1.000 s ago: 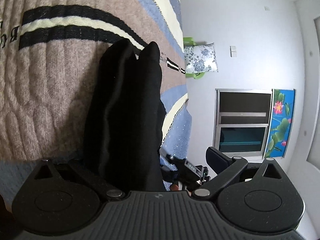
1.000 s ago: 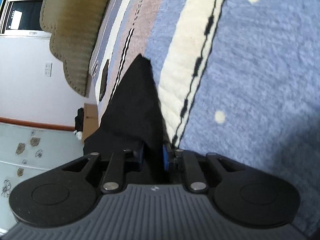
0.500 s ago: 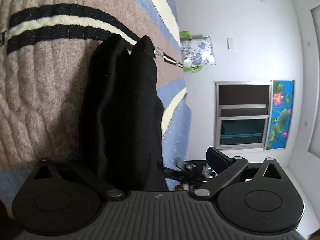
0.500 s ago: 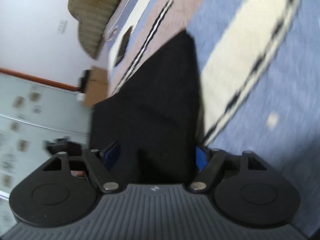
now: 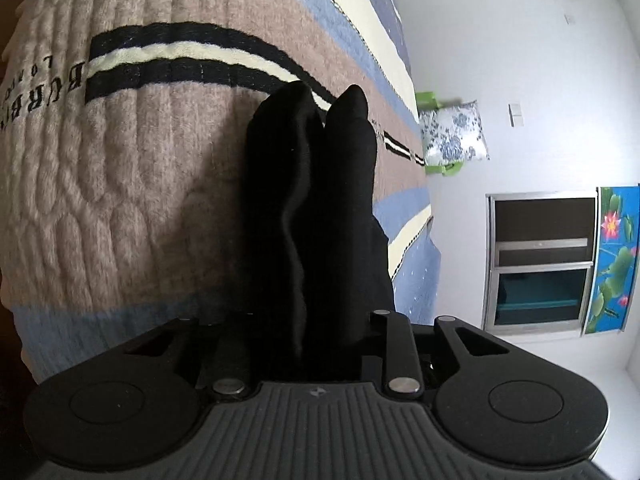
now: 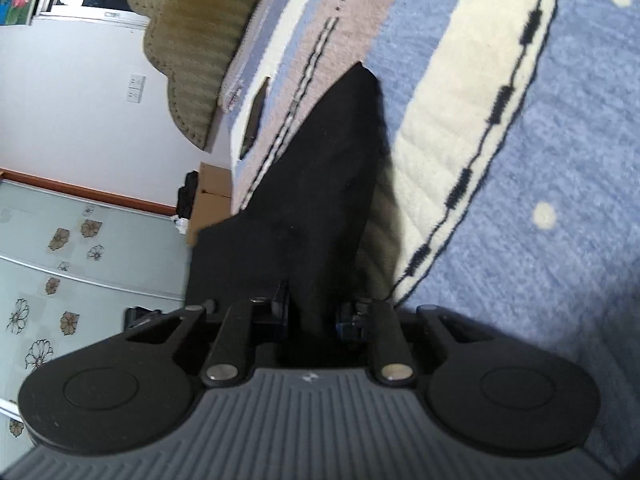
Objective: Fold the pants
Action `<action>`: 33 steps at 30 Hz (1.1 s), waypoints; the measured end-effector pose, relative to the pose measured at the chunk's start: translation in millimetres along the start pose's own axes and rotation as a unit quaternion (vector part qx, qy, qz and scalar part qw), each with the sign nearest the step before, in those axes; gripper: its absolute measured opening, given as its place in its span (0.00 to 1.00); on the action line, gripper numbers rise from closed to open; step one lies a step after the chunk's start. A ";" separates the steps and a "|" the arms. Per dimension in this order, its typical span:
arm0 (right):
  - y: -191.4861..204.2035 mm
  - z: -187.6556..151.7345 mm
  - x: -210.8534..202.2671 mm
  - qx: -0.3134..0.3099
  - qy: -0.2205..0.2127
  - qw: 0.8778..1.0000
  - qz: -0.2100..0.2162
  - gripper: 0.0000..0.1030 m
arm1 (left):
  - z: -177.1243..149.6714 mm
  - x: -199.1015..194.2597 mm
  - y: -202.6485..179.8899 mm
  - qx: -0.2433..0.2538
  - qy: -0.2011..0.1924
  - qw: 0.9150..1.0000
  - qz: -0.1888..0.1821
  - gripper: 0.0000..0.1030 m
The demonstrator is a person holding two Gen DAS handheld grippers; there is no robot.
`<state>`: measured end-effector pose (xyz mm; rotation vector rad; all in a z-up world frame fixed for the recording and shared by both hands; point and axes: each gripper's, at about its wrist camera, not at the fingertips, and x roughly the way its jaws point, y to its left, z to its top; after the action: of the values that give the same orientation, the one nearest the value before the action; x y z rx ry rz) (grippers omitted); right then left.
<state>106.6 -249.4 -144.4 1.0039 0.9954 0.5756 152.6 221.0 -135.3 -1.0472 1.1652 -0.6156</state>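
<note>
pants [image 5: 316, 220] | left gripper [image 5: 304, 340] pinching pants | right gripper [image 6: 312, 316] closing, pinching pants | on blanket [image 5: 120, 180]

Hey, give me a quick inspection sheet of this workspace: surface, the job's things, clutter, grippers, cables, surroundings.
Surface: a bed under a striped blanket of brown, blue and cream bands.
Job's things: black pants stretch away along the blanket, bunched in long folds.
Clutter: a dark flat object lies further up the bed; I cannot tell what it is.
Grippers: left gripper shut on the pants; right gripper closing, with pants fabric between its fingers.
Cables: nothing seen.
Surroundings: white walls, a floral cushion, a window with a flower-print curtain beside it, a headboard, a cardboard box.
</note>
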 end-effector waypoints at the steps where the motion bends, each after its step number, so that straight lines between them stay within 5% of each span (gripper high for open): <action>1: 1.6 -2.6 -3.4 -0.004 -0.002 1.000 -0.001 0.18 | -1.8 -1.2 -6.2 0.008 -0.004 1.000 0.006 0.25; 7: 15.6 3.6 -24.3 -0.034 -0.013 0.999 0.002 0.17 | -8.8 -1.6 -64.7 0.083 -0.013 0.996 0.032 0.23; 13: 34.4 24.7 -63.2 -0.070 -0.050 0.996 0.007 0.17 | -0.9 24.6 -118.0 0.131 -0.017 0.991 0.018 0.23; 25: 59.0 114.5 -152.0 -0.140 -0.146 0.978 -0.051 0.16 | 54.8 140.8 -203.3 0.178 -0.014 0.984 -0.003 0.23; 33: 25.2 183.9 -162.4 -0.124 -0.168 0.973 -0.095 0.16 | 80.8 218.5 -208.2 0.197 -0.002 0.979 0.056 0.23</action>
<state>196.5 -443.4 -21.4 0.7416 0.6892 0.3459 322.3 -23.4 -40.0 -0.6417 1.0370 -0.7184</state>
